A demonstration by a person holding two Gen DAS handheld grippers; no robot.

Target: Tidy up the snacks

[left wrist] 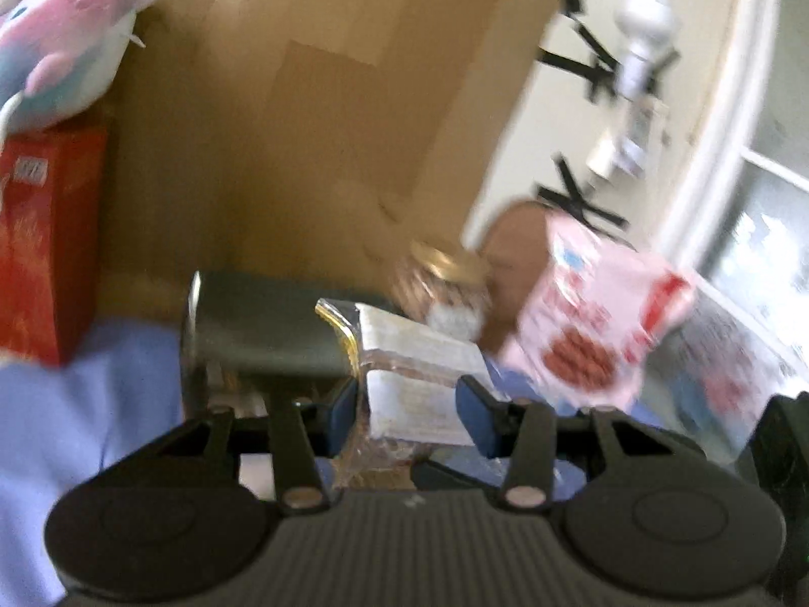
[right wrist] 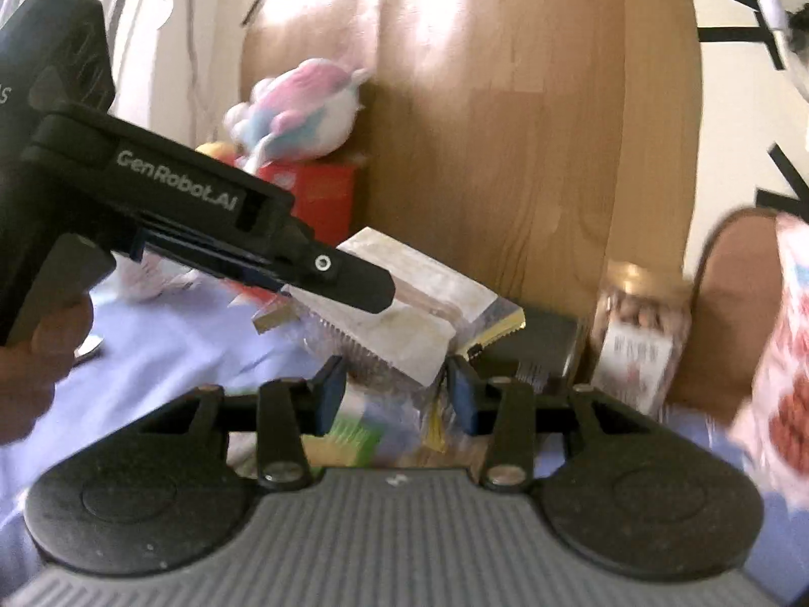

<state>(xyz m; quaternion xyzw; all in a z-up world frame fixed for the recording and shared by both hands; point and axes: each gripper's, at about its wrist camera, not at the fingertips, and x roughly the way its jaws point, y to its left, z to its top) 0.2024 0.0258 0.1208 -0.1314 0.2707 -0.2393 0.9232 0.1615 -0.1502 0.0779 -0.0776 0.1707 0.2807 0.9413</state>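
Both hand-held grippers (left wrist: 407, 412) (right wrist: 397, 397) clamp one clear packet (right wrist: 404, 313).

We see a surface covered in a pale lavender-blue cloth (left wrist: 116, 394) (right wrist: 167, 354). Resting on it are a red cardboard box (left wrist: 48, 243) (right wrist: 318, 197), a dark grey metal tin (left wrist: 263, 323) (right wrist: 541, 339), and a gold-lidded clear jar of nuts (left wrist: 445, 293) (right wrist: 637, 334). A tall brown cardboard panel (left wrist: 323, 116) (right wrist: 480, 126) stands behind them.
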